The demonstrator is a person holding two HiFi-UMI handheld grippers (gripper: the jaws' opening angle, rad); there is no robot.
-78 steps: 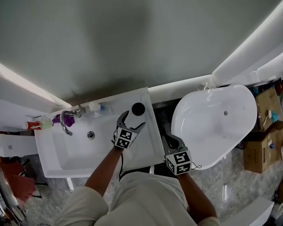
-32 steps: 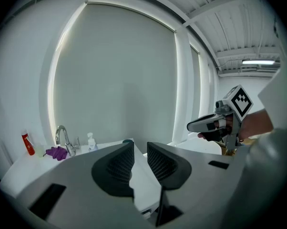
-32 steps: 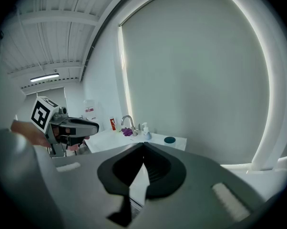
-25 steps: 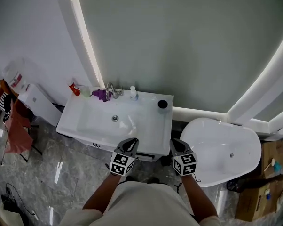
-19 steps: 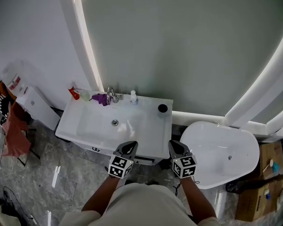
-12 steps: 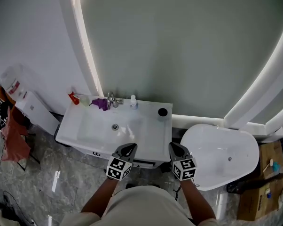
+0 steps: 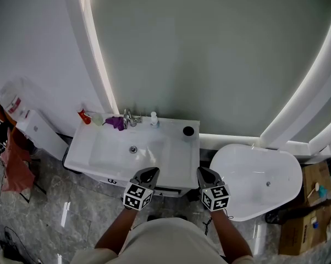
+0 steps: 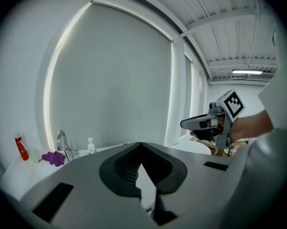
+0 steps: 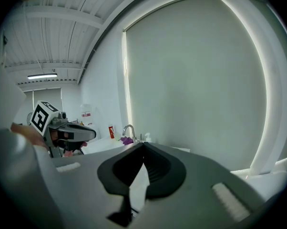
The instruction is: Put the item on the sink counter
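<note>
Item (image 7: 188,131), dark-topped, upright on sink counter (image 7: 179,161) at back right corner, near wall (image 7: 209,48). Left gripper (image 7: 149,171) and right gripper (image 7: 202,171) low at counter's front edge, well apart from item; jaws together on both, nothing between. Judged: placing done, nothing left but to stand down. Only in head view: item itself, whole counter, tub (image 7: 248,183) just beside it on the right. Not found in either gripper view, perhaps hidden behind own jaws; cannot tell. Only in gripper views: jaw tips meeting, level look along counter's back edge. From left: faucet (image 8: 62,142), purple cloth (image 8: 53,157), red tube (image 8: 20,147), pump bottle (image 8: 90,145), right gripper off to the side. From right: same faucet, left gripper alongside.
</note>
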